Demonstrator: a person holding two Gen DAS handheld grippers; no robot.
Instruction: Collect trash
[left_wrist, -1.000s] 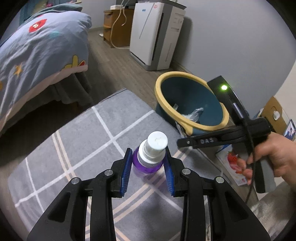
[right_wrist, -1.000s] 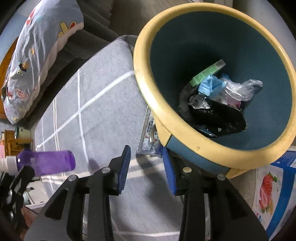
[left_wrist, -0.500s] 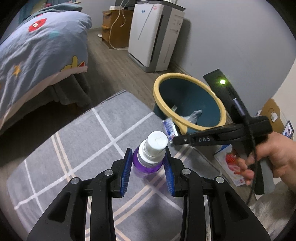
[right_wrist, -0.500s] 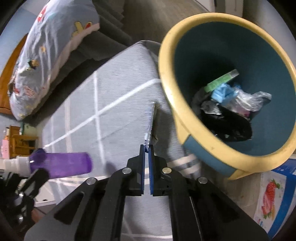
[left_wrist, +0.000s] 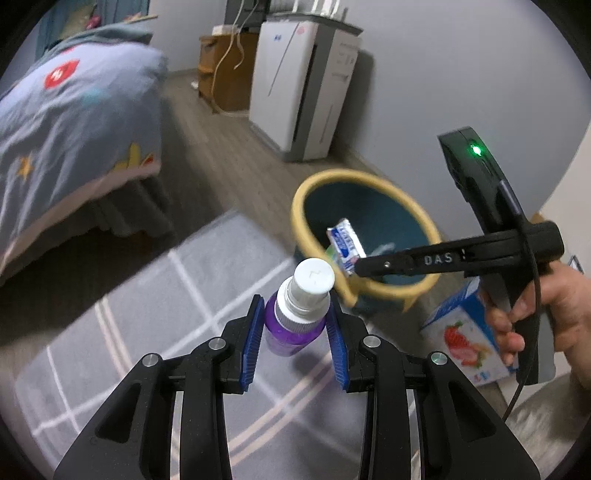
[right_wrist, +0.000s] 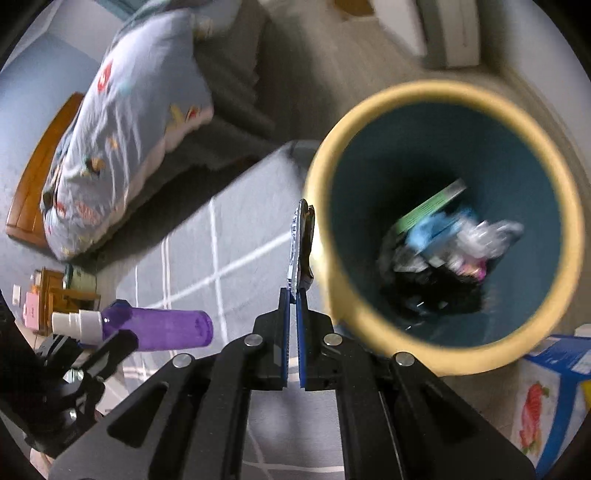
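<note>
Right claw (right_wrist: 293, 295) clamps flat blue-white foil wrapper (right_wrist: 295, 243) beside yellow-rimmed teal bin (right_wrist: 369, 325); left claw (left_wrist: 295, 325) grips purple plastic spray bottle (left_wrist: 291, 328).

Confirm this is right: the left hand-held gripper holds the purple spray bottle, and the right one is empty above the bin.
Not quite. The right hand-held gripper is not empty: it is shut on a flat blue-and-white wrapper, as both wrist views show. The left hand-held gripper does hold the purple spray bottle, near the bin.
</note>
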